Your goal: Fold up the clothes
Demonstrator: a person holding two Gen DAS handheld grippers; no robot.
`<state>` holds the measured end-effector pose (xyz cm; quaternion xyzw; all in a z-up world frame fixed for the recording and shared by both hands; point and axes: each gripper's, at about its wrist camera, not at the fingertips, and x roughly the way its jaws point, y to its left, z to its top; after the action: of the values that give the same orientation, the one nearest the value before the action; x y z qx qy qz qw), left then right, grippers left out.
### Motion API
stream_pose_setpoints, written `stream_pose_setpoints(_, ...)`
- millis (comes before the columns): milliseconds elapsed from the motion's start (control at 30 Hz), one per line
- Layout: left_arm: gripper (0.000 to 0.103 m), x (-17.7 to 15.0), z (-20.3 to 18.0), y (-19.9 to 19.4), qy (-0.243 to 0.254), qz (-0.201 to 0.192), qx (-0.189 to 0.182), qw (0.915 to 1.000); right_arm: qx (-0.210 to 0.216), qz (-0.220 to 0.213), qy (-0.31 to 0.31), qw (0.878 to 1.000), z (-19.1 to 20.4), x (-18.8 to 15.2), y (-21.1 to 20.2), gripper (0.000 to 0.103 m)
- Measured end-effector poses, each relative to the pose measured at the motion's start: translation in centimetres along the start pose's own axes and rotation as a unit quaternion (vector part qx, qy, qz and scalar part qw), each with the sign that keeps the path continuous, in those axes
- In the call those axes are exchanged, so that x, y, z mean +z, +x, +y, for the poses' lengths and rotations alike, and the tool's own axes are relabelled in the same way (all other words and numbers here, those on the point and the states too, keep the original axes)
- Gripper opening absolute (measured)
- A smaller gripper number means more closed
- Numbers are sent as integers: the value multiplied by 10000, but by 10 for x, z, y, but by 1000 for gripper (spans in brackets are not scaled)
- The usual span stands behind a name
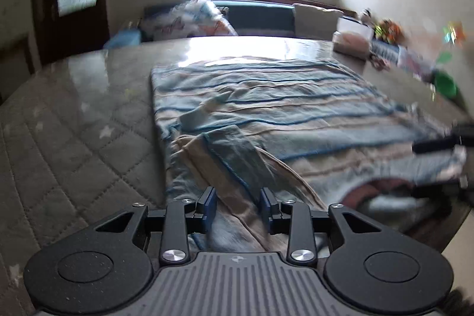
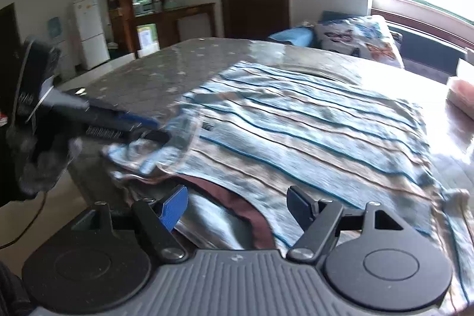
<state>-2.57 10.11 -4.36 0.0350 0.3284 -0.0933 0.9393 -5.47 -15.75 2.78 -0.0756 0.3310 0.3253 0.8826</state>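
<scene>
Striped shirt (image 1: 266,108) is lying flat on the table (image 1: 74,108), collar toward 6 o'clock; left gripper (image 1: 238,208) is hovering released over its sleeve, right gripper (image 2: 237,206) is hanging released over the collar (image 2: 231,203).

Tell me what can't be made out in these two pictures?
- Left wrist view: the colourful clutter at the table's far right is motion-blurred; items unidentifiable.
- Left wrist view: the right gripper is cut off by the frame edge.
- Right wrist view: the left gripper is blurred, so whether it pinches the blue-and-beige striped shirt is unclear.
- Right wrist view: the maroon fabric is mostly covered by the shirt.
</scene>
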Motion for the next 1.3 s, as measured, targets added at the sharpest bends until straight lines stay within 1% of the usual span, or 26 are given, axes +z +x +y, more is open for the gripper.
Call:
stream_pose_setpoints(33,37,0,-3,-2,75,-43,39,10000,-65,38,61,10000,-3,-2,1,76)
stream_pose_setpoints(100,41,0,-7,-6,219,-129,116,9996,-195,145,142,9996,-9,-8,4,76)
stream_pose_setpoints(167,41,1,-12,-11,363,-214,194,9989,-281,249,130,9992,-12,-15,6,76)
stream_pose_setpoints(267,41,1,-20,-17,579,-342,309,9973,-279,316,83,9991,-13,-22,4,76)
stream_pose_setpoints(333,45,11,-21,-18,501,-495,331,9970,-272,261,41,9993,-13,-23,-1,76)
stream_pose_setpoints(367,48,10,-25,-15,557,-479,309,9968,-315,199,58,9993,-15,-22,-4,76)
stream_pose_setpoints(433,48,9,-33,-8,674,-445,264,9964,-495,37,129,9987,-19,-21,-8,76)
stream_pose_setpoints(533,48,8,-45,1,849,-393,196,9954,-769,41,86,9970,-23,-26,-6,78)
stream_pose_setpoints(567,50,8,-49,4,907,-376,173,9950,-855,53,66,9963,-24,-28,-4,78)
stream_pose_setpoints(633,53,-1,-58,4,1155,-367,169,9925,-1026,78,26,9947,-26,-32,-2,78)
stream_pose_setpoints(667,54,-5,-62,4,1280,-363,168,9910,-1046,50,-29,9945,-25,-36,-2,78)
stream_pose_setpoints(767,55,-14,-69,-1,1574,-508,305,9858,-962,-21,-150,9952,-22,-45,-9,79)
stream_pose_setpoints(867,60,-12,-73,-7,1781,-552,303,9820,-912,-23,-268,9955,-23,-45,-15,79)
stream_pose_setpoints(1033,66,1,-82,-10,1688,-782,177,9824,-787,-293,-426,9956,-14,-32,-11,81)
stream_pose_setpoints(1100,66,1,-88,-5,1709,-750,97,9824,-739,-313,-513,9954,-9,-29,0,81)
stream_pose_setpoints(1200,66,-4,-96,1,1838,-600,-14,9811,-637,-206,-711,9952,0,-33,9,81)
stream_pose_setpoints(1267,67,-11,-100,2,1941,-522,-119,9795,-586,-183,-800,9949,4,-39,7,81)
stream_pose_setpoints(1300,67,-15,-101,1,1975,-550,-121,9787,-569,-178,-819,9949,5,-40,5,81)
